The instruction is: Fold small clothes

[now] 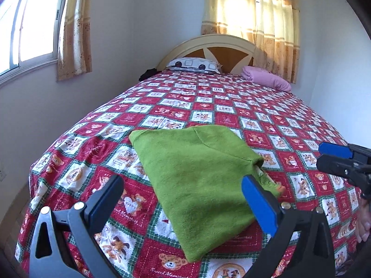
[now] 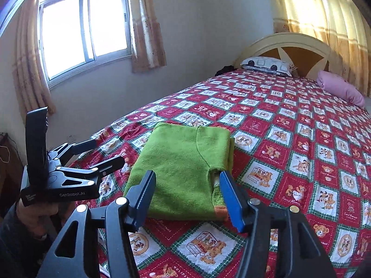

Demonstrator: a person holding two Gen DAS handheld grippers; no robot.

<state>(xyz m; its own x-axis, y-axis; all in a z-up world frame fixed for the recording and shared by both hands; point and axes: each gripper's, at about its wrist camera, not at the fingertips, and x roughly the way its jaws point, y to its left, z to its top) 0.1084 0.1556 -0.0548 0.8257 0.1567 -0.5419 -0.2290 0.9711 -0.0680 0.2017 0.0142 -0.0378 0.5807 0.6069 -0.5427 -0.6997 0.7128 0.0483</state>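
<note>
We held our left gripper (image 1: 183, 197) and right gripper (image 2: 185, 197) spread wide and empty above the near end of the folded green fleece garment (image 1: 194, 183), which lay flat on the red teddy-bear patchwork bedspread (image 1: 231, 106), long axis running toward the cream wooden headboard (image 1: 208, 44).

My left wrist camera looked from the foot of the bed (image 1: 208, 97) toward the headboard (image 1: 208, 46), low and close. My right wrist camera sat beside it, angled toward the window (image 2: 83, 27) at upper left. Both shared the bed and green garment (image 1: 197, 176) mid-frame.
</note>
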